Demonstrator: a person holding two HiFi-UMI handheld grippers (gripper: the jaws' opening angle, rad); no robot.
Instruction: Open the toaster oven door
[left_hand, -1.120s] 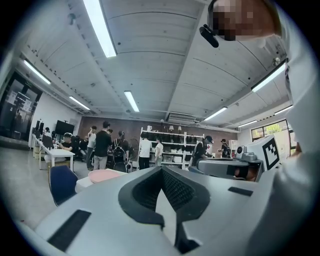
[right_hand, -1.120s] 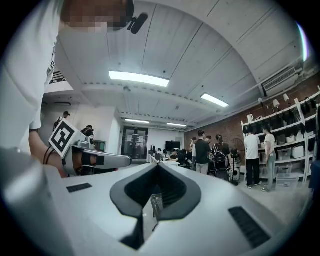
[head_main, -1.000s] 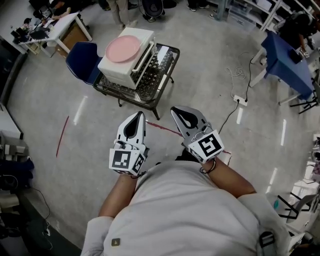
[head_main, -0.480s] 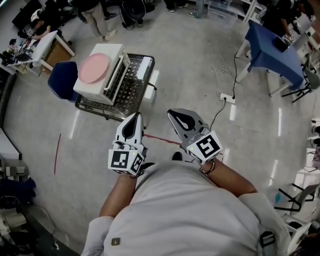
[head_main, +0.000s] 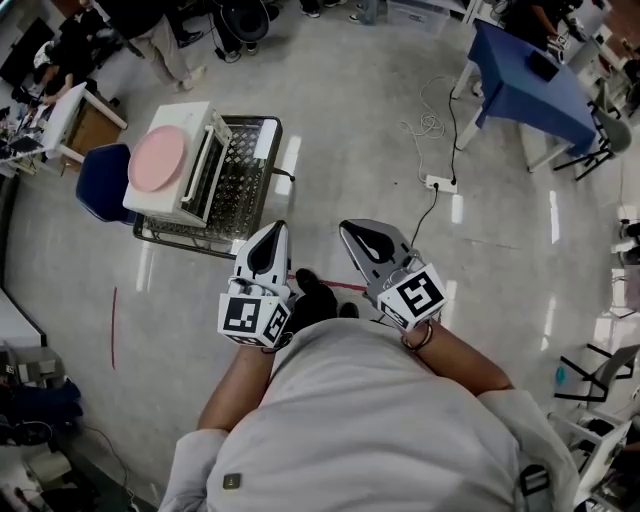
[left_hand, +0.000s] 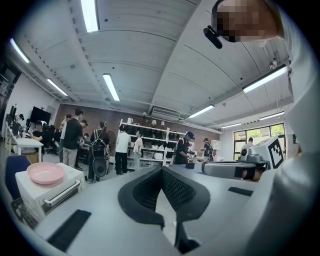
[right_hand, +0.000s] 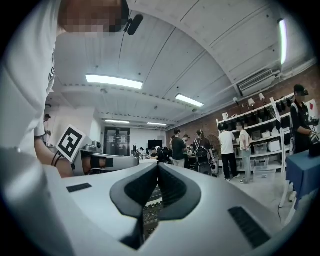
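The white toaster oven (head_main: 180, 170) stands on a black wire cart (head_main: 245, 170) at the upper left of the head view, its door closed, with a pink plate (head_main: 157, 158) on top. The left gripper view shows the oven (left_hand: 47, 189) and the plate (left_hand: 46, 173) at its left edge. My left gripper (head_main: 272, 230) and right gripper (head_main: 352, 227) are held side by side in front of my body, level, well short of the cart. Both are shut with nothing between the jaws, as the left gripper (left_hand: 162, 170) and right gripper (right_hand: 157, 167) show in their own views.
A blue chair (head_main: 100, 180) and a white desk (head_main: 70, 105) stand behind the cart. A blue table (head_main: 525, 75) is at the upper right, and a power strip (head_main: 440, 183) with cable lies on the floor. Several people stand by far shelves (left_hand: 150, 142). A red line (head_main: 113, 325) marks the floor.
In the head view the cart and toaster oven have slid left and a little up as I walk. A dark shoe now shows between the grippers. Both grippers stay shut.
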